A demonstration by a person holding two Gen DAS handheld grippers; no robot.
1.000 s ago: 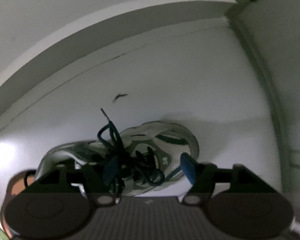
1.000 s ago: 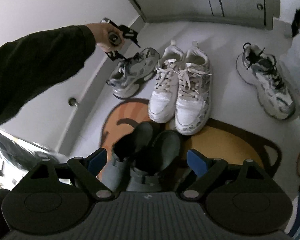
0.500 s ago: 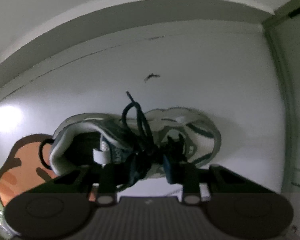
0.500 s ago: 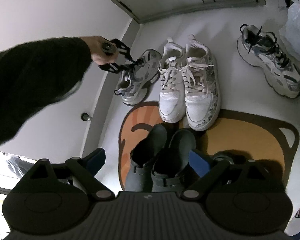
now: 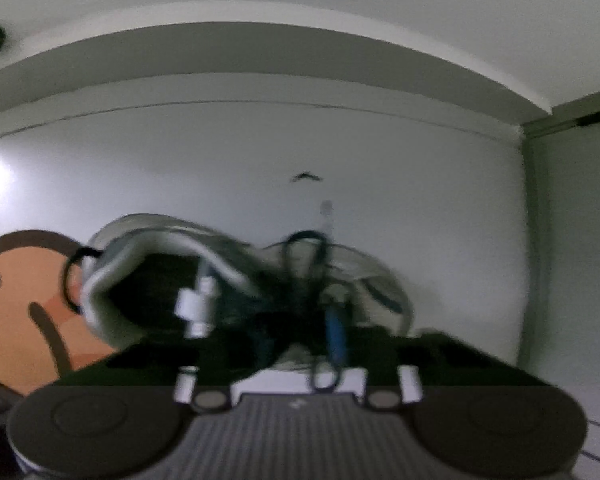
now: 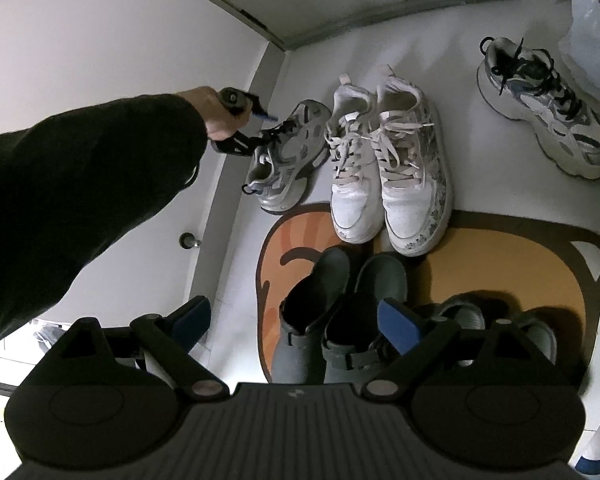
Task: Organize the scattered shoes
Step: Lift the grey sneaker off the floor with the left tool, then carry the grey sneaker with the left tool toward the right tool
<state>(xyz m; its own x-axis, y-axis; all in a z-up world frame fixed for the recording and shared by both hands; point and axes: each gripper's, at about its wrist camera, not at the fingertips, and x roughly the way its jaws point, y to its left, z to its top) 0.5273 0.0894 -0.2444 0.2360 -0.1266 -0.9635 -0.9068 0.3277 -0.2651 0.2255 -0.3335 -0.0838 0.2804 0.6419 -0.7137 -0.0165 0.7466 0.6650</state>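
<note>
Left tool point(image 6: 262, 130) pinches the grey sneaker point(image 6: 288, 160) by its laces beside the white pair point(image 6: 384, 168); right tool point(image 6: 292, 322) spread, empty. Grip firmly; set it parallel.

The left gripper point(image 5: 300, 344) pinches the dark laces of a blurry grey-and-white sneaker point(image 5: 236, 280). The sneaker is beside an orange floor mat with brown lines point(image 5: 24, 300).
</note>
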